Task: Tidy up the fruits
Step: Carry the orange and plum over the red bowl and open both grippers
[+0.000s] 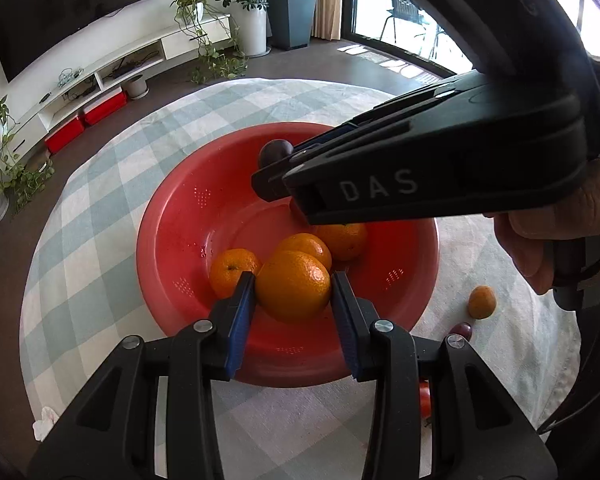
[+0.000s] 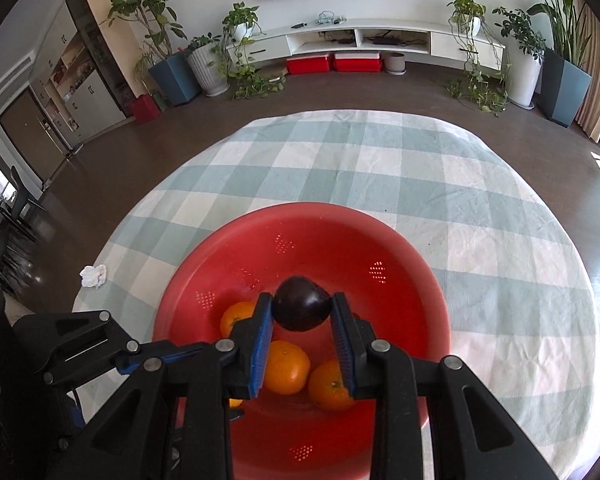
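Observation:
A red colander bowl (image 1: 172, 240) sits on the checked tablecloth. My left gripper (image 1: 293, 290) is shut on an orange (image 1: 292, 286), held over the bowl's near side. Three more oranges (image 1: 230, 268) lie inside the bowl. My right gripper (image 2: 302, 308) is shut on a dark plum (image 2: 302, 308) above the bowl (image 2: 400, 292), with oranges (image 2: 286, 366) beneath it. In the left wrist view the right gripper reaches in from the right, held by a hand (image 1: 556, 232), and the plum (image 1: 274, 151) shows at its tip.
On the cloth right of the bowl lie a small orange (image 1: 481, 302), a plum (image 1: 462, 330) and a red fruit (image 1: 425, 398). A crumpled white tissue (image 2: 93, 275) sits at the table's left edge. Floor, plants and a TV shelf lie beyond the round table.

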Motion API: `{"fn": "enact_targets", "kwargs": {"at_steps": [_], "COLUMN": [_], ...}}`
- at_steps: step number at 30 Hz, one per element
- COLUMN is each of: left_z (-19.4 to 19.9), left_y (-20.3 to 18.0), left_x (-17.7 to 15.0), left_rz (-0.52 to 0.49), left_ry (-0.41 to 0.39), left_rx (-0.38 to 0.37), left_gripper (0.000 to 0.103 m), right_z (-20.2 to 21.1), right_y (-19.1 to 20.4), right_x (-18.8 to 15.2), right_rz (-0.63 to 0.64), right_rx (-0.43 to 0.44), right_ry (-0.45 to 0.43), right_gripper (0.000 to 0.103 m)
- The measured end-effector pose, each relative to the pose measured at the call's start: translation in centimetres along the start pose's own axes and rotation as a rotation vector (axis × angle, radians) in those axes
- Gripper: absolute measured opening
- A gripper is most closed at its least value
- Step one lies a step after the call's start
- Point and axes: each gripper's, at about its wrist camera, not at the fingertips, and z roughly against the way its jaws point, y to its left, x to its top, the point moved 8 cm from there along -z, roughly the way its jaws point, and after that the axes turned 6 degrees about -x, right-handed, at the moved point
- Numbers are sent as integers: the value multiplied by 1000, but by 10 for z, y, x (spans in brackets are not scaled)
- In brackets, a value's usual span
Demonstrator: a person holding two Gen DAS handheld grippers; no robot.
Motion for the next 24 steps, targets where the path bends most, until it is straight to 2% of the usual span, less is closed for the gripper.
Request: {"fn": "enact_targets", "kwargs": {"at_steps": [8,17,21,24], "left_z": [-17,-22,-22,-22], "left_y": [7,13,15,17], "left_x": [-3,-4,-3,-2], "left_rz": [8,39,48,50], "left_ry": [5,-7,-19,-23], "left_rx": [3,16,18,21], "left_gripper": [36,37,49,50], "right_z": [-30,-43,-44,-44], "right_y": [1,7,8,9], "right_x": [-9,-15,-16,-16], "right_rz": [26,60,74,78], "right_rx": [-33,-47,-52,-50], "right_ry": [49,70,80,78], "right_gripper": [32,32,32,33]}}
